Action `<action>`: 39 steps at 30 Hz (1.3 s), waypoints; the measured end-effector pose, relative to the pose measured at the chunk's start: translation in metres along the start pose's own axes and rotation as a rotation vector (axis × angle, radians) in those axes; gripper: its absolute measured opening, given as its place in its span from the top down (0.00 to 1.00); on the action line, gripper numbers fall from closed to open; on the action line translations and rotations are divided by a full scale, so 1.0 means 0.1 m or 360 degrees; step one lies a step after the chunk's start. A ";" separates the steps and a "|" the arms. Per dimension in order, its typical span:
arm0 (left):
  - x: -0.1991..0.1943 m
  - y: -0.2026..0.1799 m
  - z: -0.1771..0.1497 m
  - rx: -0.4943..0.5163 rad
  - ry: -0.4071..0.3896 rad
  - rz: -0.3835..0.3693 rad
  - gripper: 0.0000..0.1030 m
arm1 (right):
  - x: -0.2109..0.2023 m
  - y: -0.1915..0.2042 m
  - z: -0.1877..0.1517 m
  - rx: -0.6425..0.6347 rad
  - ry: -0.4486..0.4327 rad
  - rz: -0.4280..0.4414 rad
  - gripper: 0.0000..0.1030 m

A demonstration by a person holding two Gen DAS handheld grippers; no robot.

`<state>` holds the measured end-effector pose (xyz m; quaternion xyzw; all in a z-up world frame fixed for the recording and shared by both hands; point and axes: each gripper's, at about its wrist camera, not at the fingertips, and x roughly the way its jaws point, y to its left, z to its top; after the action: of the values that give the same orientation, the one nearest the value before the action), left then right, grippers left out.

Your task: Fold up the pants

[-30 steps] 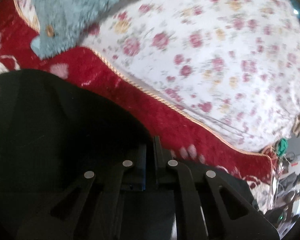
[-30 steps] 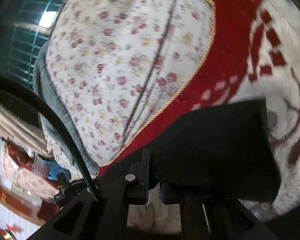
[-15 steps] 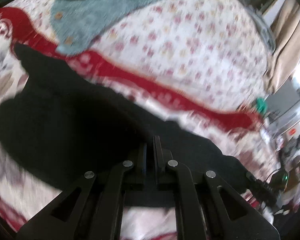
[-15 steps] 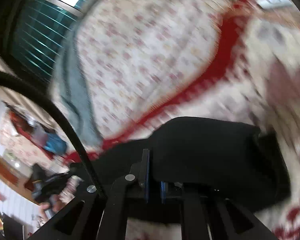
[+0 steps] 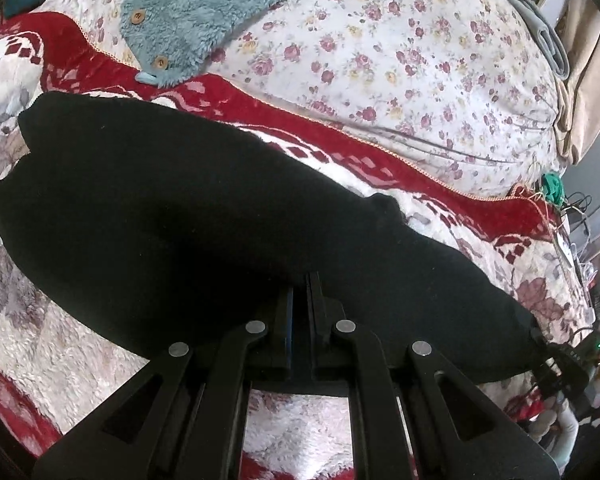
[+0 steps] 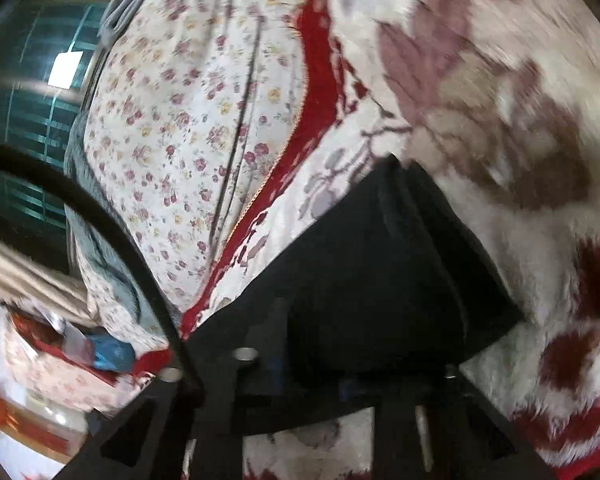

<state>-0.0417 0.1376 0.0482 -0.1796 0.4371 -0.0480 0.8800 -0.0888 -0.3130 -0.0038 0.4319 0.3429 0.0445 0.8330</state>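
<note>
The black pants (image 5: 204, 216) hang stretched above a white and red plush blanket (image 5: 60, 344). My left gripper (image 5: 300, 300) is shut on the pants' near edge, with the fabric spreading away to left and right. In the right wrist view the pants (image 6: 380, 280) drape over my right gripper (image 6: 312, 360), which is shut on them; its fingertips are largely hidden by the cloth and the view is blurred. The right gripper also shows at the far right end of the pants in the left wrist view (image 5: 560, 364).
A floral quilt (image 5: 400, 60) lies behind the blanket. A teal fleece garment with wooden buttons (image 5: 204, 12) rests on it at top left. A black cable (image 6: 112, 232) crosses the right wrist view. Room clutter sits at the far right (image 5: 580, 240).
Both grippers have risen and pulled back from the bed with the pants, which now hang stretched between them; much more of the pants and blanket shows.
</note>
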 end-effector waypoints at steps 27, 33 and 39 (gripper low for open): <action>-0.63 0.11 -0.02 0.0085 -0.0088 0.0161 0.78 | -0.72 0.53 0.06 -0.0329 -0.0184 -0.0358 0.66; -0.85 0.35 0.05 0.0050 -0.0134 0.0227 0.68 | -0.58 1.02 -0.14 -0.0595 -0.0239 -0.0170 0.58; -0.94 0.69 0.06 -0.0050 -0.0139 0.0286 0.68 | -0.08 1.36 -0.45 -0.0702 -0.0069 -0.0035 0.53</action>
<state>-0.0997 0.2265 0.0974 -0.1553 0.4132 0.0460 0.8961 -0.0919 -0.1999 0.0847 0.2362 0.3115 0.1000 0.9150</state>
